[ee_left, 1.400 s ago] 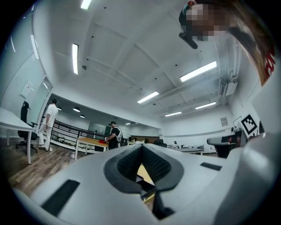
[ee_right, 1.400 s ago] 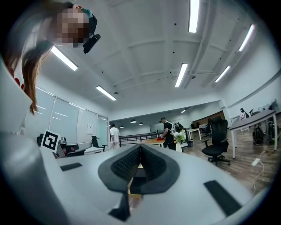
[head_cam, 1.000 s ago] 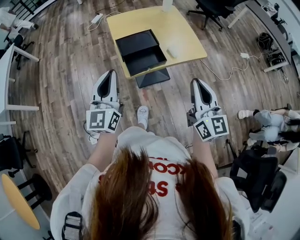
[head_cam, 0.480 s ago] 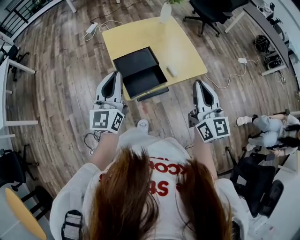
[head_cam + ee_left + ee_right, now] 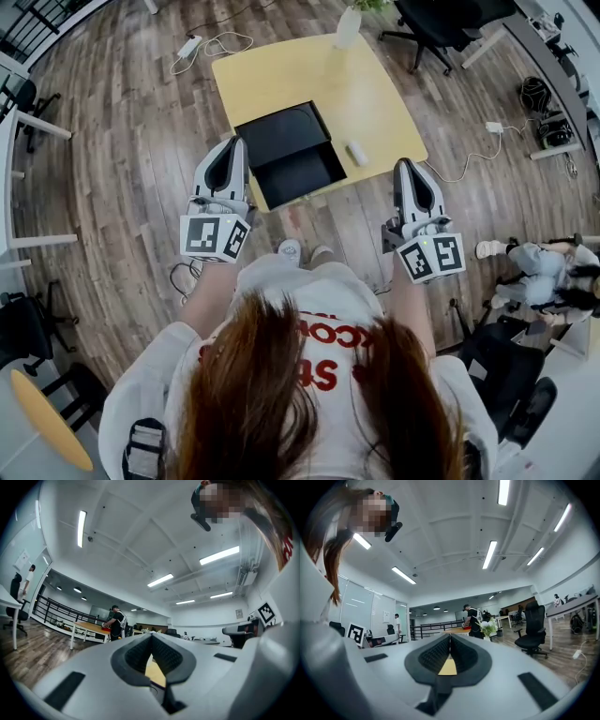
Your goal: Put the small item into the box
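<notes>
Left gripper (image 5: 228,150) and right gripper (image 5: 407,171) held forward on bent arms, pointed toward yellow table (image 5: 281,80), both jaws closed together, nothing clamped

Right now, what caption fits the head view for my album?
Left gripper and right gripper, both shut and empty, near a yellow table with an open black box and small white item.

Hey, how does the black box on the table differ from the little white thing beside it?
The black box is dark, wide and angular; the small white item is pale, far smaller and rounded. The box reaches the near edge of the yellow table; the item lies right of it, apart. Both rest on that table.
</notes>
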`<state>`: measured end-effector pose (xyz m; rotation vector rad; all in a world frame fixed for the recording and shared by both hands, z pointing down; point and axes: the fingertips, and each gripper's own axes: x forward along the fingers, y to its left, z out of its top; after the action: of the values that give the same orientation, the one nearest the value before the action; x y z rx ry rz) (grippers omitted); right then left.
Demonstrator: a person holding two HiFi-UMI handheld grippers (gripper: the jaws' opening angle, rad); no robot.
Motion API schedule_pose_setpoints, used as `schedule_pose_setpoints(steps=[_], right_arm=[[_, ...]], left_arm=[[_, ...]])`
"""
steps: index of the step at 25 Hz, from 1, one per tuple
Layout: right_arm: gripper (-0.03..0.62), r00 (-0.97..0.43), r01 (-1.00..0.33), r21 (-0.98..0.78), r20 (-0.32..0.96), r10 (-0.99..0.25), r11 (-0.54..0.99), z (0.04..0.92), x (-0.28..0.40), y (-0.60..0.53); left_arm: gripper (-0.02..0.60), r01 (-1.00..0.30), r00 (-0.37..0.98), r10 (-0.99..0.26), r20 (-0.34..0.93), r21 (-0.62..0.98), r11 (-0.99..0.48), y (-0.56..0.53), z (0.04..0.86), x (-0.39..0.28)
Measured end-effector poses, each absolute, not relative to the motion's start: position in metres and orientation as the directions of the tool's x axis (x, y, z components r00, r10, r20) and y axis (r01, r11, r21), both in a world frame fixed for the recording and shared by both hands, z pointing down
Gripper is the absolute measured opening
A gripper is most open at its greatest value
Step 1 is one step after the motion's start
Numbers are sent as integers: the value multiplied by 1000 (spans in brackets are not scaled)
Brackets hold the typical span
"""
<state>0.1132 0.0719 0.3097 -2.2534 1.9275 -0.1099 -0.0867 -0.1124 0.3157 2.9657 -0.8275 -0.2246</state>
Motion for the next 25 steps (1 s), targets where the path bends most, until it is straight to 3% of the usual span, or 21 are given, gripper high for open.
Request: schedule_pose_setpoints(steps=[8, 25], right_arm=[[6, 100, -975, -202, -19, -995, -94, 327, 140, 33], [6, -213, -960, -177, -38, -976, 217, 323, 243, -75]], left_arm=[[6, -574, 808, -582, -96, 95, -813, -139, 326, -85], [6, -793, 595, -793, -135, 61, -606, -179, 318, -22]])
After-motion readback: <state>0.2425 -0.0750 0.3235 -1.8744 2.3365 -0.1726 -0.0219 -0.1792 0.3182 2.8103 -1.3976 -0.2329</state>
